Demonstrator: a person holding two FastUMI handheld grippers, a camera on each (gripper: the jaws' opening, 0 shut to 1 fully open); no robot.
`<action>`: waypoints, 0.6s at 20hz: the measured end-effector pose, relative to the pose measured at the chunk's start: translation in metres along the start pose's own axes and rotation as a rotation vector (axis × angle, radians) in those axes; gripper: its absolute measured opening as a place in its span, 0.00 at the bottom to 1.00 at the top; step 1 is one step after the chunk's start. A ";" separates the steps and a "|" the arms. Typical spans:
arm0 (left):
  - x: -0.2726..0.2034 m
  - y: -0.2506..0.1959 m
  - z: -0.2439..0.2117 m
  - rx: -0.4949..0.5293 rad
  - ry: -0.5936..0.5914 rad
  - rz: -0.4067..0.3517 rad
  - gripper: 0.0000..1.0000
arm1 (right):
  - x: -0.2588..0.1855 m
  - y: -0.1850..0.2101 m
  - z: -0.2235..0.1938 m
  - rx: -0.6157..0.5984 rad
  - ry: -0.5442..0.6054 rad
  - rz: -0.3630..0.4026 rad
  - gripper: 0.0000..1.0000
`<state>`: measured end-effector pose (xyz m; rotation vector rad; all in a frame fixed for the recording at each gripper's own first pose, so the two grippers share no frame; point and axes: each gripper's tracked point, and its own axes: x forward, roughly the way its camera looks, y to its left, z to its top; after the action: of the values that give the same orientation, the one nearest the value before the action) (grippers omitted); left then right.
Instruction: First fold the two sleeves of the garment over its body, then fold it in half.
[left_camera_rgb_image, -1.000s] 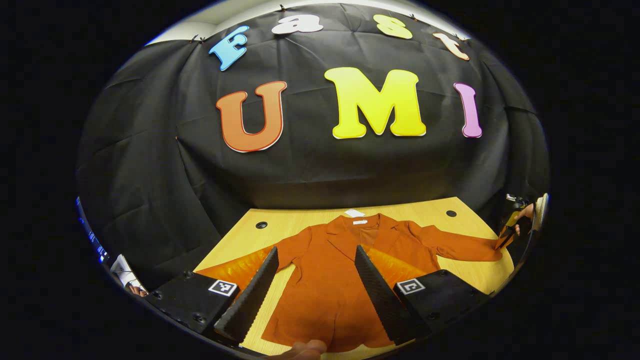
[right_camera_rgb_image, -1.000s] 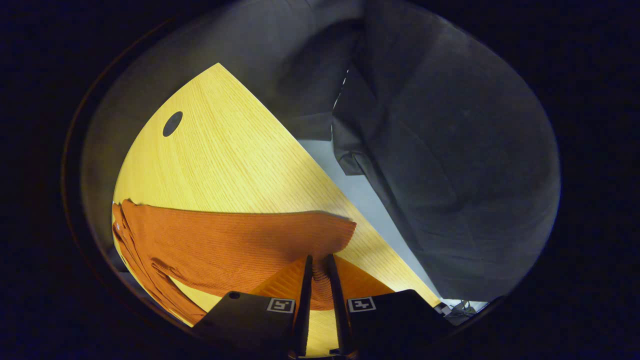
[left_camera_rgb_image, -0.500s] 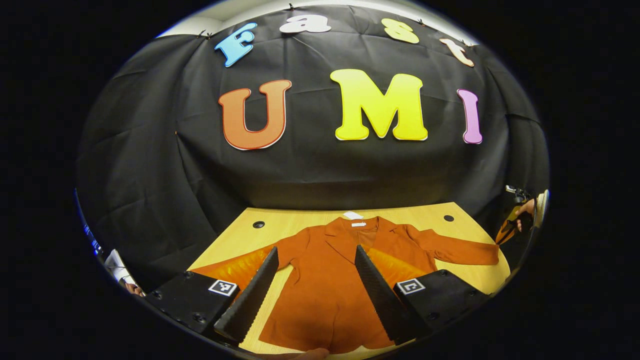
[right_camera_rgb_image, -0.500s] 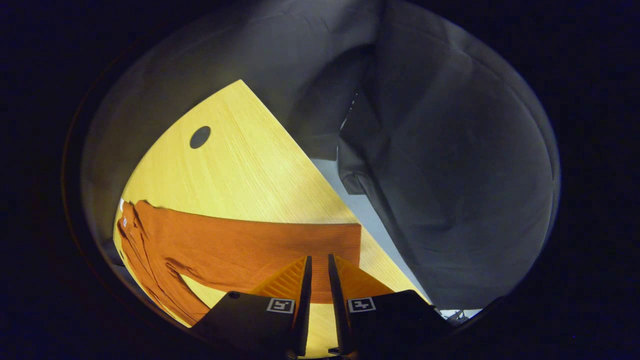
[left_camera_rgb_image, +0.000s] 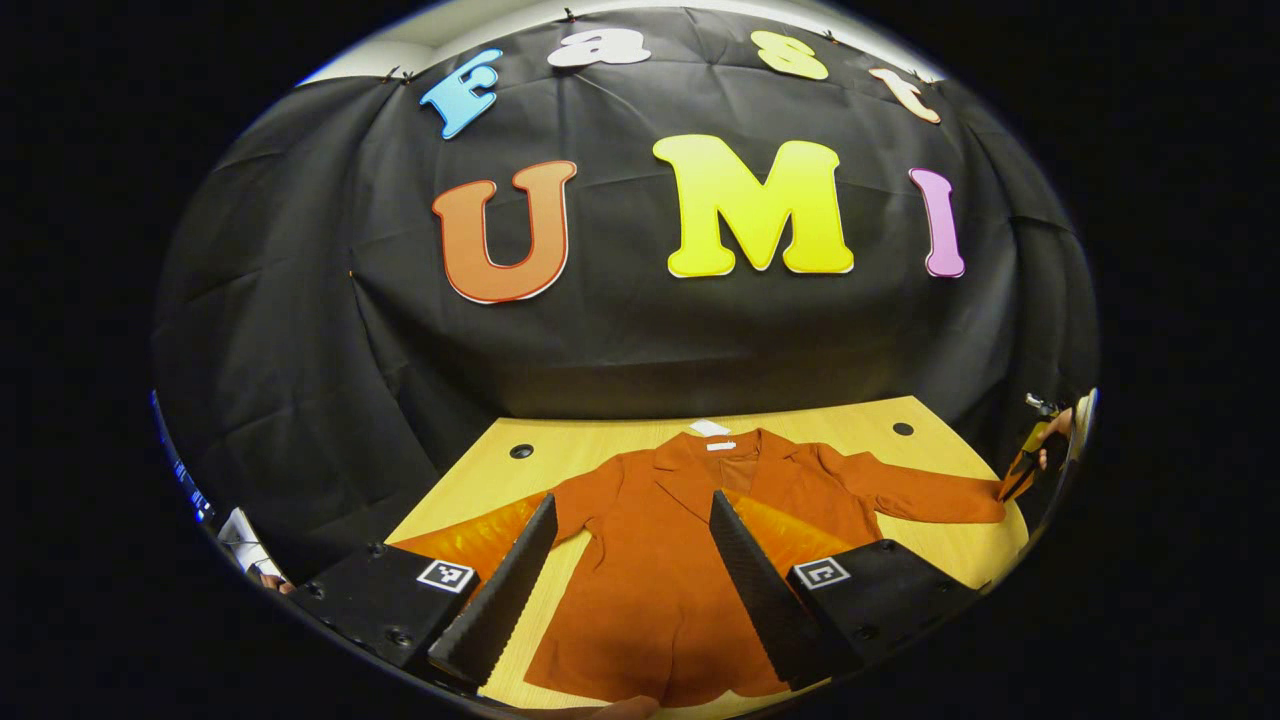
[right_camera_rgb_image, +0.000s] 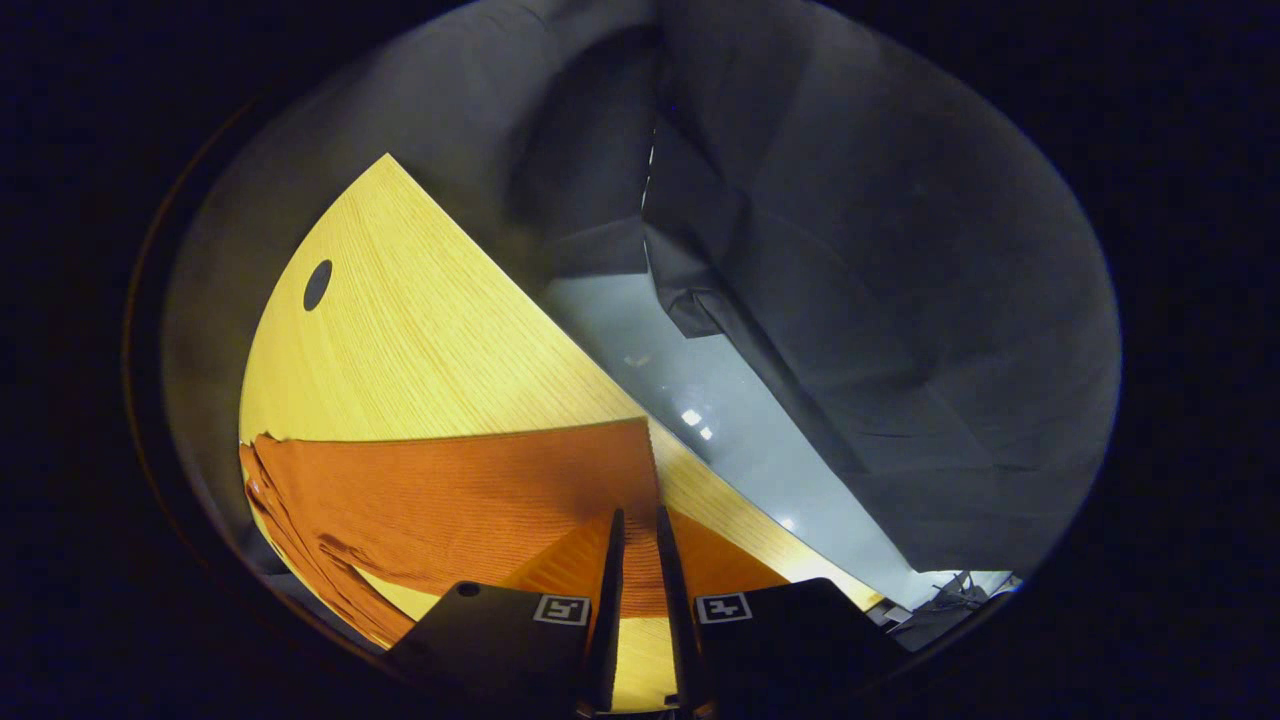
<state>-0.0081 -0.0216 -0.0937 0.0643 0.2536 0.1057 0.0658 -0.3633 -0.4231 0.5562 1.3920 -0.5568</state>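
Observation:
An orange jacket (left_camera_rgb_image: 650, 560) lies face up on the wooden table (left_camera_rgb_image: 560, 455), collar away from me and both sleeves spread outward. My left gripper (left_camera_rgb_image: 632, 498) hovers open above the jacket's lower body, with nothing between its fingers. At the far right a hand holds my right gripper (left_camera_rgb_image: 1012, 478) at the cuff of the outstretched sleeve (left_camera_rgb_image: 930, 500). In the right gripper view the ribbed sleeve (right_camera_rgb_image: 450, 490) stretches to the left across the table (right_camera_rgb_image: 420, 340), and my right gripper (right_camera_rgb_image: 638, 514) is shut on its cuff near the table's edge.
Round cable holes (left_camera_rgb_image: 522, 451) (left_camera_rgb_image: 902, 428) sit in the table's back corners, and one hole (right_camera_rgb_image: 317, 285) shows in the right gripper view. A white tag (left_camera_rgb_image: 710, 428) lies by the collar. Grey floor (right_camera_rgb_image: 700, 400) runs beyond the table's right edge, before the black cloth wall.
The right gripper has swung a little while holding the cuff, so more floor shows and the cuff edge now stands nearly straight up from its fingers. The left gripper has barely moved.

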 end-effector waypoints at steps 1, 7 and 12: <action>0.000 -0.003 0.001 0.001 0.001 -0.005 0.99 | 0.000 0.002 0.001 -0.003 0.000 0.008 0.22; 0.005 -0.012 -0.003 0.003 0.019 -0.014 0.99 | 0.000 0.002 -0.002 -0.054 0.023 0.015 0.24; 0.006 -0.016 -0.008 -0.010 0.041 -0.025 0.99 | 0.000 -0.002 -0.002 -0.102 0.034 0.013 0.21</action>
<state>-0.0030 -0.0362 -0.1045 0.0491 0.2950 0.0840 0.0633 -0.3632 -0.4236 0.4944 1.4393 -0.4651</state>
